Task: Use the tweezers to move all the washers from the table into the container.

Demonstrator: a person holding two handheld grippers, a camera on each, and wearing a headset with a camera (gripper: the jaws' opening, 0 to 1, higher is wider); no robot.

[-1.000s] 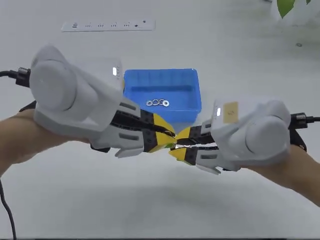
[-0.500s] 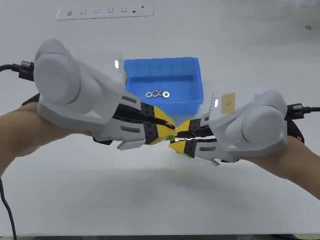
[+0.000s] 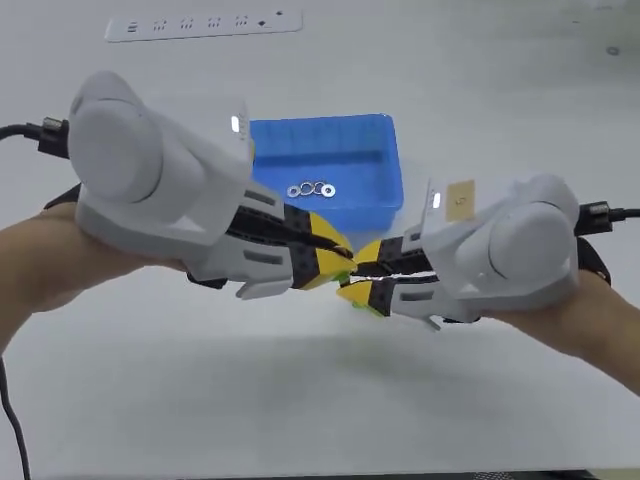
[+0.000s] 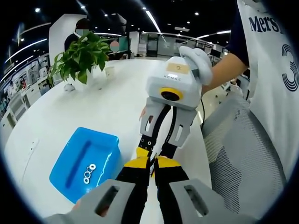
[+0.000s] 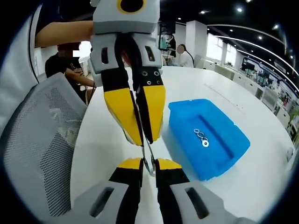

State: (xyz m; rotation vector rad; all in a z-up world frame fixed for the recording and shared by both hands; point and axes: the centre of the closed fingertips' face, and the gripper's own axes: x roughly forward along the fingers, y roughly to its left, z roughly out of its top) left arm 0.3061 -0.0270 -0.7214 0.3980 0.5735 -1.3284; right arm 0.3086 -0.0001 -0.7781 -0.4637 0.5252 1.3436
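White bench top [image 3: 480,100] carried the blue container [image 3: 375,212]; 3 washers [image 3: 311,190] lay in a row on its floor. Just in front of it, tweezers [image 5: 147,156] spanned btwn grippers. L gripper [image 3: 343,260] and R gripper [image 3: 352,284] met tip to tip, both jaw pairs clamped on the tweezers.

**Washers, container and tweezers: state**

The blue rectangular container [image 3: 385,150] stands open at the far side of the table. Three metal washers [image 3: 311,190] lie flat in a row on its floor. The thin metal tweezers [image 5: 147,156] are held clamped above the table, just near of the container.
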